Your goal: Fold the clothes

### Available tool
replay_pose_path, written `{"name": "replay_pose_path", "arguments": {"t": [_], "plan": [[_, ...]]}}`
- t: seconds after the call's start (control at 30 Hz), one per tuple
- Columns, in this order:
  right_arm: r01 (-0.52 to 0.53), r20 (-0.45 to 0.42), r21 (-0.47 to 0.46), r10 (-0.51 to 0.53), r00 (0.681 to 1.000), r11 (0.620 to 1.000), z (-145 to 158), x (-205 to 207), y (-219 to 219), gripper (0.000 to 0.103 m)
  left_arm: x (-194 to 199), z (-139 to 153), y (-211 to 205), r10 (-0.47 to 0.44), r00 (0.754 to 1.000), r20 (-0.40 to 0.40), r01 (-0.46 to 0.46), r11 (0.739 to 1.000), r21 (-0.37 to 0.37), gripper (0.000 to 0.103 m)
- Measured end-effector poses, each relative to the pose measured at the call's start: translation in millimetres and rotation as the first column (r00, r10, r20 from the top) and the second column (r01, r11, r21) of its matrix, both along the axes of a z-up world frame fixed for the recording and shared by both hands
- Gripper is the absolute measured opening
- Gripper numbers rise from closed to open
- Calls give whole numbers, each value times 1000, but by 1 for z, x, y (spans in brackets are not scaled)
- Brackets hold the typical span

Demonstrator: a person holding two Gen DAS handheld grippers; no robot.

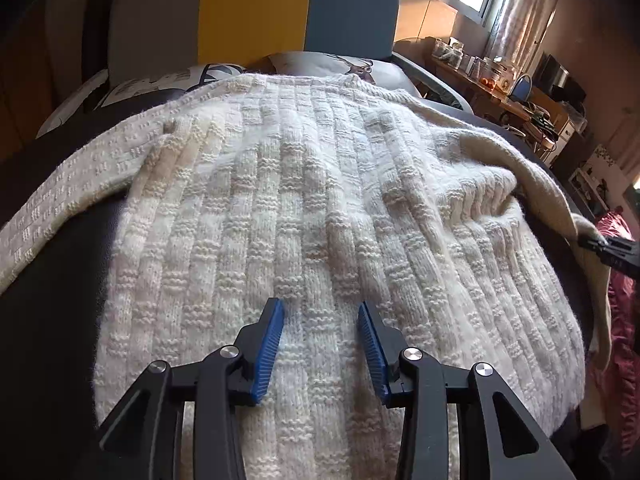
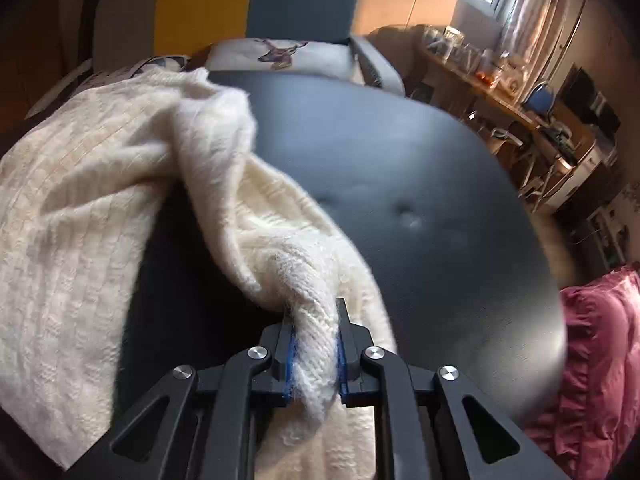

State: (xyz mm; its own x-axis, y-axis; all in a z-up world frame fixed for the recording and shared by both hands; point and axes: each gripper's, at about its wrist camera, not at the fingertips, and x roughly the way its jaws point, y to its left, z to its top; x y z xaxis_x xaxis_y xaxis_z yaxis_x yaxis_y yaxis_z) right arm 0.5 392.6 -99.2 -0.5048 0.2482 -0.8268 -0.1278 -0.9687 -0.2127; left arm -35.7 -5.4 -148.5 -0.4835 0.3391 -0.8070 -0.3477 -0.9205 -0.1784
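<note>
The right tongs [image 2: 314,312] clench the cream knitted sweater's [image 1: 304,216] sleeve for folding inward; the left tongs [image 1: 320,308] hover released above its body.

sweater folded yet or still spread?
Mostly spread. The sweater lies flat, left sleeve out sideways; only the right sleeve is lifted, pinched in the right gripper. Left gripper open above it.

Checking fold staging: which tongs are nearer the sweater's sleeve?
Right. The right tongs are clamped on the sleeve; the left tongs hover open above the sweater body, away from it.
</note>
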Motion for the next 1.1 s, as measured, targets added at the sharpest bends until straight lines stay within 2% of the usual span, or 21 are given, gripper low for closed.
{"name": "replay_pose_path", "arguments": {"t": [0.1, 0.23, 0.3, 0.4, 0.5, 0.57, 0.63, 0.67, 0.7, 0.77, 0.8, 0.87, 0.9, 1.0, 1.1], "plan": [[86, -19, 24, -86, 996, 996, 19, -25, 42, 14, -1, 0, -3, 0, 1000, 12, 0, 1000, 23, 42], [220, -11, -32, -221, 975, 975, 23, -77, 103, 16, 0, 1, -2, -13, 1000, 13, 12, 1000, 26, 43], [270, 4, -100, -271, 962, 958, 17, -107, 124, 28, 1, 1, -1, -19, 1000, 13, 19, 1000, 21, 44], [306, 49, -144, -302, 952, 941, 6, -129, 134, 28, 1, 2, 0, -19, 1000, 19, 18, 1000, 19, 45], [279, 23, -37, -279, 960, 959, 15, -126, 112, 29, -1, 5, -4, -9, 999, 46, 7, 998, 57, 46], [244, -49, 86, -241, 969, 966, 34, -109, 87, 29, 0, 9, -10, -2, 998, 61, -4, 994, 106, 46], [145, -122, 99, -133, 984, 984, 52, -83, 52, 30, 3, 14, -12, -9, 998, 55, 1, 991, 136, 46], [51, -131, 22, -48, 990, 998, 57, -71, 34, 31, 4, 15, -11, -17, 999, 47, 10, 992, 128, 46], [-73, -119, -96, 61, 991, 993, 57, -61, 14, 31, 6, 14, -10, -23, 999, 39, 19, 993, 115, 46], [-275, -80, -266, 263, 961, 924, 48, -46, -33, 31, 6, 10, -8, -26, 998, 49, 20, 994, 112, 46], [-342, -44, -326, 347, 937, 881, 40, -41, -57, 31, 7, 7, -8, -25, 998, 57, 18, 993, 114, 46], [-406, 30, -392, 453, 891, 826, 17, -34, -98, 31, 9, 7, -8, -16, 998, 53, 10, 993, 116, 46], [-427, 77, -378, 487, 870, 821, 6, -31, -115, 31, 10, 8, -8, -14, 999, 49, 9, 993, 115, 46], [-460, 178, -279, 516, 838, 843, -14, -21, -138, 31, 14, 8, -10, -8, 998, 62, 0, 991, 136, 46], [-415, 271, -238, 471, 840, 878, -16, -15, -124, 31, 21, 2, -11, -22, 996, 87, 9, 989, 146, 46]]}}
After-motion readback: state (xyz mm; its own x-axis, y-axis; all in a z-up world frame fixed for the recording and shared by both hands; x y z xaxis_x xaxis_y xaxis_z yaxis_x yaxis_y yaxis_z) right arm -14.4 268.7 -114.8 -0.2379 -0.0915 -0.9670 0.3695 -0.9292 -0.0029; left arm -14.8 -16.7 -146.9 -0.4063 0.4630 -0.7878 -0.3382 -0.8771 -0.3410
